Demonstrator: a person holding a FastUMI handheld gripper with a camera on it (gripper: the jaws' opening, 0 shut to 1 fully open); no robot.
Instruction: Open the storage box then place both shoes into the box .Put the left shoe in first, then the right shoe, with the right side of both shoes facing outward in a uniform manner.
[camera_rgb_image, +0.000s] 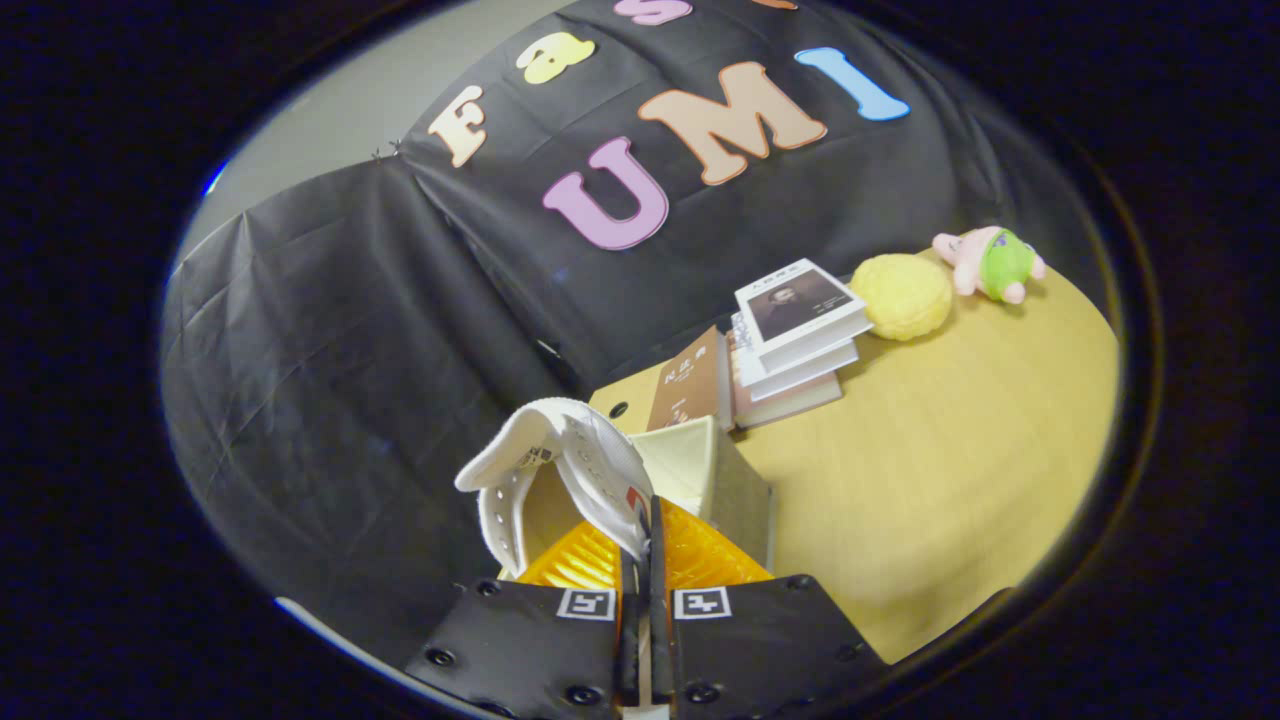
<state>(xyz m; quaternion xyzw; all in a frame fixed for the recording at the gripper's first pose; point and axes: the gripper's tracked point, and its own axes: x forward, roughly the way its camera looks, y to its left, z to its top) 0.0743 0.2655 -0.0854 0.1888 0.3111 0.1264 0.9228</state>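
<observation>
Jaws of the gripper (643, 560) clamp a white shoe (560, 470); writing on stacked books (795, 335) is unreadable.

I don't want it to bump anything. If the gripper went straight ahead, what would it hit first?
The gripper is shut on the white shoe. Straight ahead, the shoe would probably meet the box first, then perhaps the books. Depth is hard to judge.

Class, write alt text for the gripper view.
The gripper is shut on a white shoe, held above the open storage box on a wooden table. Beyond lie stacked books.
</observation>
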